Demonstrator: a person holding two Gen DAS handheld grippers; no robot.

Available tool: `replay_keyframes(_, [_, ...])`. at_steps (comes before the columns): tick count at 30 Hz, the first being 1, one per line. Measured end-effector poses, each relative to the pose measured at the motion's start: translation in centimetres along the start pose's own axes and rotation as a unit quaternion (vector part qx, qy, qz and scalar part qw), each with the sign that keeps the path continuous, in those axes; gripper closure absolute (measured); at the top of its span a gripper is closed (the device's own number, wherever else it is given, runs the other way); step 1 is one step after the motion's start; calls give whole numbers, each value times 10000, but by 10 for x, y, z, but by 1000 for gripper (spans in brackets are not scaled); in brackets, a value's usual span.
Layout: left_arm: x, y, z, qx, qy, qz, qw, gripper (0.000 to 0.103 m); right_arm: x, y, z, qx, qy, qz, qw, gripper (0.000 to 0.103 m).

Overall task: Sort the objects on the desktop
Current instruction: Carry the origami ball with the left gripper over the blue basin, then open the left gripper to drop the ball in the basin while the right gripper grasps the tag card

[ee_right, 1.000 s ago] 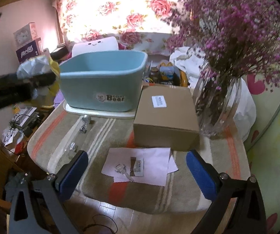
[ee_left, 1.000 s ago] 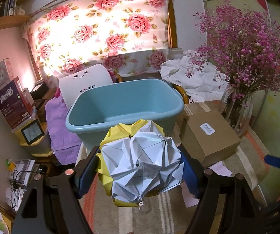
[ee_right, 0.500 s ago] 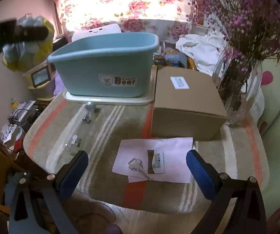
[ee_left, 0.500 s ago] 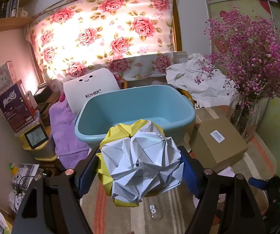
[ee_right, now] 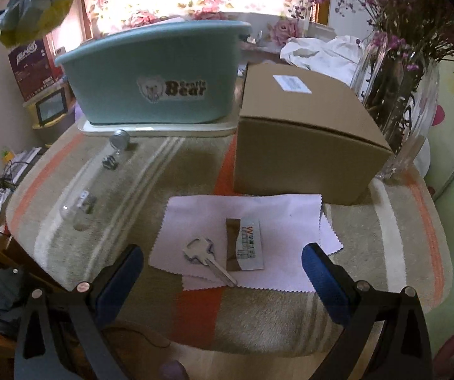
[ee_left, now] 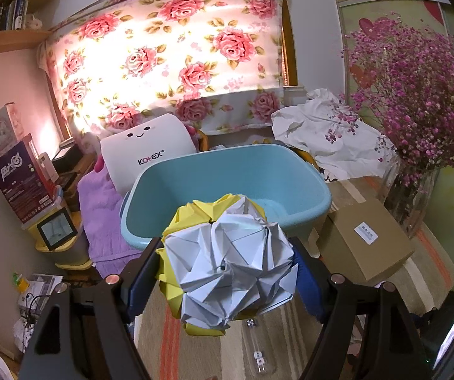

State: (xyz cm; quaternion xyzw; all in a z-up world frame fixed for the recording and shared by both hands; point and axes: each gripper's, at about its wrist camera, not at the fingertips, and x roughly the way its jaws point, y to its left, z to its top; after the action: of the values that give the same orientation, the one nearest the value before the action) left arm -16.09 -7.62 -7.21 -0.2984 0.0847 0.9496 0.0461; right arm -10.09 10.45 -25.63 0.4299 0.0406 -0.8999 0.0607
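My left gripper (ee_left: 227,272) is shut on a folded paper ball (ee_left: 227,266), white in front and yellow behind, held in the air just in front of the light blue tub (ee_left: 227,183). The same paper ball (ee_right: 34,6) shows at the top left of the right wrist view, above the tub (ee_right: 151,76). My right gripper (ee_right: 223,272) is open, low over the front of the table. Between its fingers lie a silver key (ee_right: 206,258) and a small card (ee_right: 245,243) on white paper sheets (ee_right: 242,215).
A brown cardboard box (ee_right: 302,133) stands right of the tub, with a glass vase of pink flowers (ee_right: 397,95) beyond it. A clear tube with dice (ee_right: 81,205) and a small metal tin (ee_right: 118,141) lie on the striped cloth (ee_right: 170,164) at left.
The left gripper has drawn back from the tub with the paper ball still in it. The right gripper has come down toward the key and papers, which now look larger.
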Motion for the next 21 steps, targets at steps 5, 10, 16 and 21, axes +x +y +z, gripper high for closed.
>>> replay_keyframes(5, [10, 3, 3, -7, 11, -15, 10000, 23, 19, 2, -1, -194, 177, -71, 9996, 18])
replay_keyframes(10, [19, 7, 5, -20, 37, -18, 10000, 23, 33, 4, -2, -265, 333, -46, 9991, 20])
replay_keyframes(16, [31, 12, 8, -60, 57, -15, 10000, 23, 38, 8, -2, -334, 310, 5, 9990, 26])
replay_keyframes(21, [40, 14, 11, -49, 66, 1, 10000, 23, 39, 10, -2, -352, 318, 86, 9988, 36])
